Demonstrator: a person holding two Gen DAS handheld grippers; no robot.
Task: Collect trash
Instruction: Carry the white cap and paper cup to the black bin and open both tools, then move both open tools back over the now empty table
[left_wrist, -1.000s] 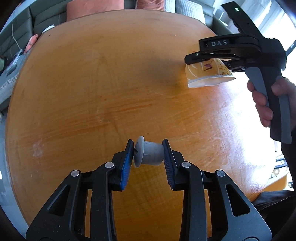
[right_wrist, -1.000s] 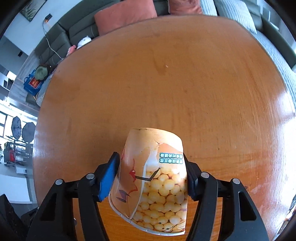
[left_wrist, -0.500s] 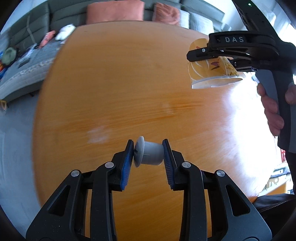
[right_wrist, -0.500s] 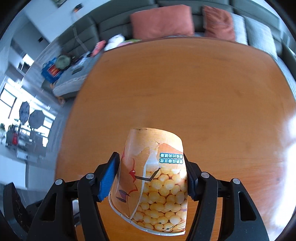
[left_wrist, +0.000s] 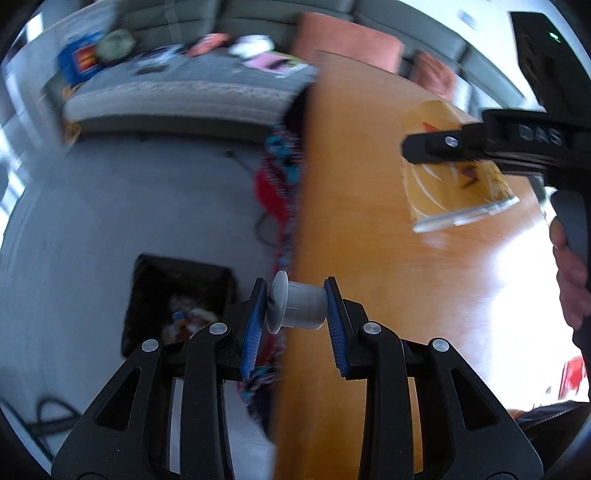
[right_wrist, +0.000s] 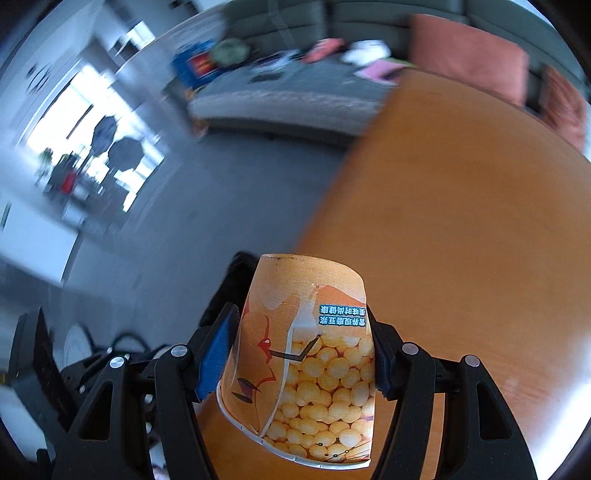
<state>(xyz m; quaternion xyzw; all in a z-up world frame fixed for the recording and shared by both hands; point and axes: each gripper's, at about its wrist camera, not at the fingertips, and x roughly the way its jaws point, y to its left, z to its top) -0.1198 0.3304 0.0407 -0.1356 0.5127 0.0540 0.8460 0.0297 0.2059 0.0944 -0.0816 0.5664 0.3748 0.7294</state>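
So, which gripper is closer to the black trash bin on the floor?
Left. The left gripper holds the white capsule at the table edge, just beside the bin. The right gripper, holding the paper cup, is farther over the table.

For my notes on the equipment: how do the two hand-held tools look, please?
Both are black plastic, with angular open-frame arms, silver rivets and ribbed blue pads. The right tool carries raised letters "DAS" on its side, a grey handle and a small green light on a black block above.
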